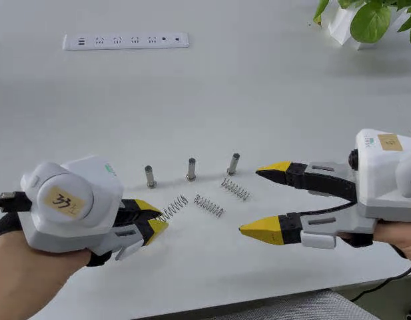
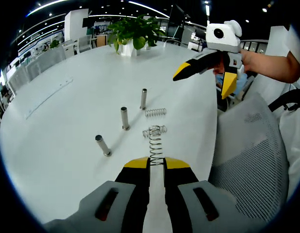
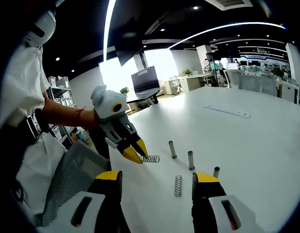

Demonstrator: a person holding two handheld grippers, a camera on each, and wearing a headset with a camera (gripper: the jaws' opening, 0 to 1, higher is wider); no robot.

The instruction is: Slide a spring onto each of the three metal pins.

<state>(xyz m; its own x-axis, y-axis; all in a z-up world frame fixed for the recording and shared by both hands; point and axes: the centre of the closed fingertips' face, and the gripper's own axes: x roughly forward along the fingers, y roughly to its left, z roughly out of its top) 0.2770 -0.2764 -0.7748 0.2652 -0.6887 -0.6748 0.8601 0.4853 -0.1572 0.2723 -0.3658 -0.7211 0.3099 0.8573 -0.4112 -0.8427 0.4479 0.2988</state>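
Observation:
Three short metal pins stand upright in a row on the white table: left pin [image 1: 150, 176], middle pin [image 1: 191, 169], right pin [image 1: 233, 163]. My left gripper [image 1: 152, 223] is shut on one end of a spring [image 1: 173, 208], which points toward the pins; in the left gripper view that spring [image 2: 155, 145] sticks straight out from the closed tips. Two loose springs [image 1: 208, 205] [image 1: 236, 189] lie in front of the pins. My right gripper [image 1: 250, 200] stands open to the right of them, nothing between its fingers. In the right gripper view one loose spring [image 3: 178, 185] lies ahead of its jaws.
A white power strip [image 1: 125, 41] lies at the far left of the table. A potted plant [image 1: 372, 17] stands at the far right corner. The table's front edge runs just below the grippers, with a grey mesh chair [image 1: 292, 310] beyond it.

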